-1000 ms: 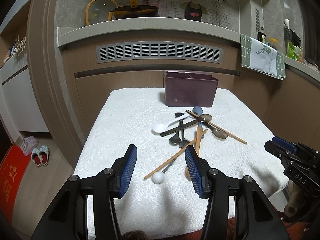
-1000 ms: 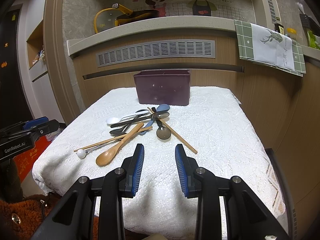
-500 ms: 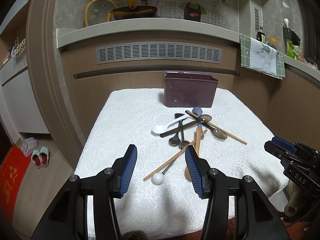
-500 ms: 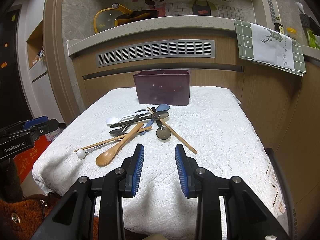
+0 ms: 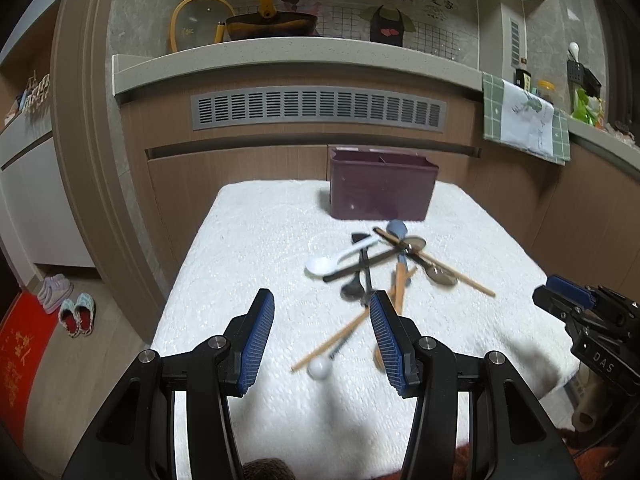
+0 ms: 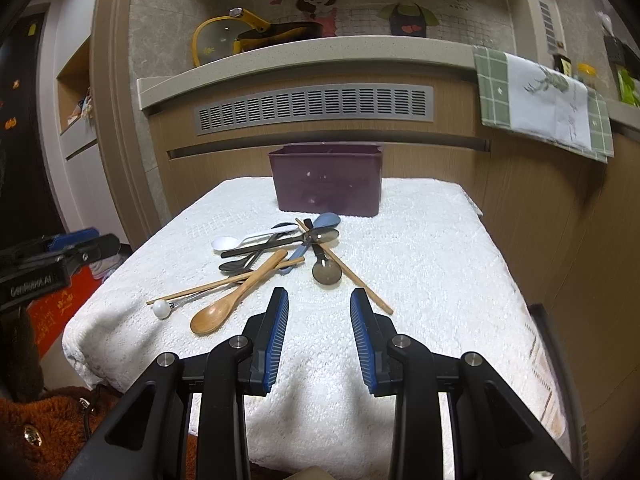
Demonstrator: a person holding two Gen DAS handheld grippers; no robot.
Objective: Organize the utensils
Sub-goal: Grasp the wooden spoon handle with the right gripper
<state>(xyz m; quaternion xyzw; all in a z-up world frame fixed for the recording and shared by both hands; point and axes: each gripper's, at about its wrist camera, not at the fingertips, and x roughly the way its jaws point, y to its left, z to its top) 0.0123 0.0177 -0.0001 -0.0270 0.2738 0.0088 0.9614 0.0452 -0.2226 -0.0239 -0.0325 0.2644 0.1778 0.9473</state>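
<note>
A pile of utensils lies mid-table on a white cloth [image 6: 420, 280]: a white spoon [image 6: 230, 242], a wooden spoon [image 6: 236, 300], chopsticks [image 6: 344, 268], a dark metal spoon [image 6: 326, 270], a blue spoon [image 6: 326, 222] and a white-knobbed stick [image 6: 162, 308]. A dark purple holder box [image 6: 326, 178] stands behind them. In the left wrist view the pile [image 5: 380, 268] and the box [image 5: 382, 190] show too. My left gripper [image 5: 322, 336] is open and empty near the front left of the pile. My right gripper [image 6: 320, 332] is open and empty just in front of the pile.
A wooden cabinet front with a grey vent [image 6: 314, 110] rises behind the table, under a stone counter with a pan [image 5: 272, 26]. A green towel [image 6: 544, 102] hangs at right. Slippers [image 5: 76, 314] lie on the floor at left.
The left wrist view has shifted slightly and the utensils look a little blurred; my left gripper is moving. The right gripper and the utensils have not moved.
</note>
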